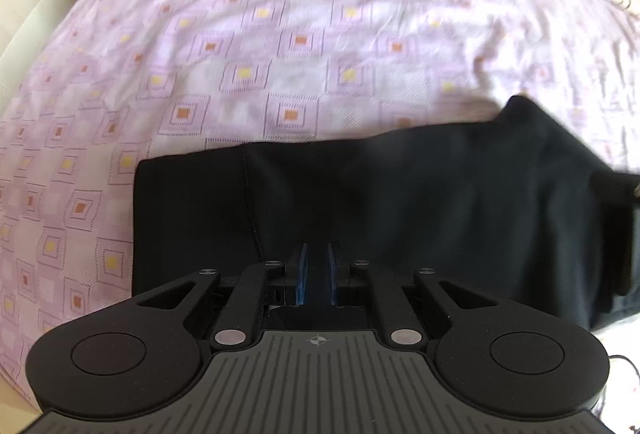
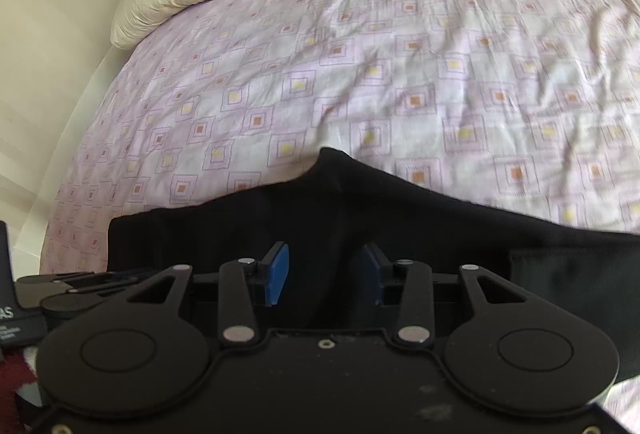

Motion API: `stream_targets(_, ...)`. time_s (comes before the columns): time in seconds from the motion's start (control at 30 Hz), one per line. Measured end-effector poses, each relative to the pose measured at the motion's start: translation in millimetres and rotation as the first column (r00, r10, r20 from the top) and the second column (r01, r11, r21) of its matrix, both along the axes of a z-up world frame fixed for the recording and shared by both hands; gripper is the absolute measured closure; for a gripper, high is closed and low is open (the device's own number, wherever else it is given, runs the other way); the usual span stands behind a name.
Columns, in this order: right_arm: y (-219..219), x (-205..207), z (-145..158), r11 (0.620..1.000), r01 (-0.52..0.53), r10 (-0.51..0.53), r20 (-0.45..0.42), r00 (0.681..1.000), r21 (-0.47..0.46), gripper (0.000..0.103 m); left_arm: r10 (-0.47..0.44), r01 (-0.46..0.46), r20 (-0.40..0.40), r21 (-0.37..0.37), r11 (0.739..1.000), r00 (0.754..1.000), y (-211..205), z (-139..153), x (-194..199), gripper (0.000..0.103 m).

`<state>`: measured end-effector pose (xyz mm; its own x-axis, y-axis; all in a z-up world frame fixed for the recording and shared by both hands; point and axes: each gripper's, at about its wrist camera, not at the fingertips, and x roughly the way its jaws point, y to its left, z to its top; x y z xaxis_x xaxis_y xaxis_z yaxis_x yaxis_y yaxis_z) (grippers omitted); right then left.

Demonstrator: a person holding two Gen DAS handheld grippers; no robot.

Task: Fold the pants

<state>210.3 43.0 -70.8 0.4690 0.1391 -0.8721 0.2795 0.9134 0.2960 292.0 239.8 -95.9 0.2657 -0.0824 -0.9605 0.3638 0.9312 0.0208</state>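
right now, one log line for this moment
task: fold pants | pants: on bedsheet | left hand-held gripper: nearly closed | right hand-held gripper: open

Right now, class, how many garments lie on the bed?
1: black pants, spread across the near edge of the bed sheet, just ahead of both grippers. Anything nearer than the grippers is hidden from view.

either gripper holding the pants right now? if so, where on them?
Left gripper: jaws nearly shut over the black pants, but the dark cloth hides whether any is pinched, so cannot tell. Right gripper: jaws wide open above the pants, holding nothing.
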Motion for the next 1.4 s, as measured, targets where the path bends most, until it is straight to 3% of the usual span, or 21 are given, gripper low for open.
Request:
stream_targets(0.1, -0.1, 16.5, -7.8, 1.0, -0.02, 0.021, -0.018, 1.0, 0.009, 0.1, -0.032, 0.033, -0.045, 0.033, 0.999, 0.998, 0.7, -20.6, 3.2, 0.092)
stream_targets(0.37, -4.0, 60.7, -34.0, 0.999, -0.024, 0.022, -0.066, 0.998, -0.025, 0.098, -0.12, 0.121, -0.012, 0.062, 0.991, 0.993, -2.8, -27.1, -3.5, 0.093)
stream_targets(0.6, -10.8, 102.1, -64.5, 0.998, -0.028, 0.019, -0.147, 0.989, -0.056, 0.097, -0.112, 0.113, -0.03, 0.046, 0.992, 0.993, -2.4, -28.4, 3.7, 0.093)
stream_targets(0.7, -11.9, 114.5, -77.0, 0.997, -0.038, 0.023, -0.195, 0.981, -0.073, 0.102, -0.115, 0.116, -0.033, 0.036, 0.993, 0.993, -0.5, -28.1, 4.2, 0.093)
stream_targets(0.97, -14.3, 124.7, -81.2, 0.995, -0.053, 0.031, -0.25, 0.968, -0.08, 0.103, -0.144, 0.143, 0.005, 0.092, 0.985, 0.99, -12.1, -28.6, -4.9, 0.093)
stream_targets(1.23, -10.5, 125.3, -82.7, 0.991, -0.086, 0.061, -0.233, 0.97, -0.097, 0.103, -0.185, 0.177, 0.052, 0.13, 0.976, 0.981, -18.2, -24.4, -23.7, 0.093)
stream_targets(1.3, -8.2, 121.0, -81.2, 0.991, -0.092, 0.067, -0.231, 0.971, -0.101, 0.103, -0.17, 0.166, 0.039, 0.089, 0.982, 0.985, -11.7, -20.5, -22.1, 0.093)
stream_targets(1.37, -7.7, 120.4, -81.0, 0.99, -0.096, 0.071, -0.229, 0.971, -0.102, 0.103, -0.105, 0.105, -0.003, -0.036, 0.994, 0.994, 6.3, -11.7, -14.5, 0.091)
stream_targets(1.4, -7.5, 120.4, -80.7, 0.99, -0.1, 0.075, -0.228, 0.971, -0.103, 0.103, -0.071, 0.064, -0.049, -0.133, 0.989, 0.996, 18.8, -9.1, -9.7, 0.076)
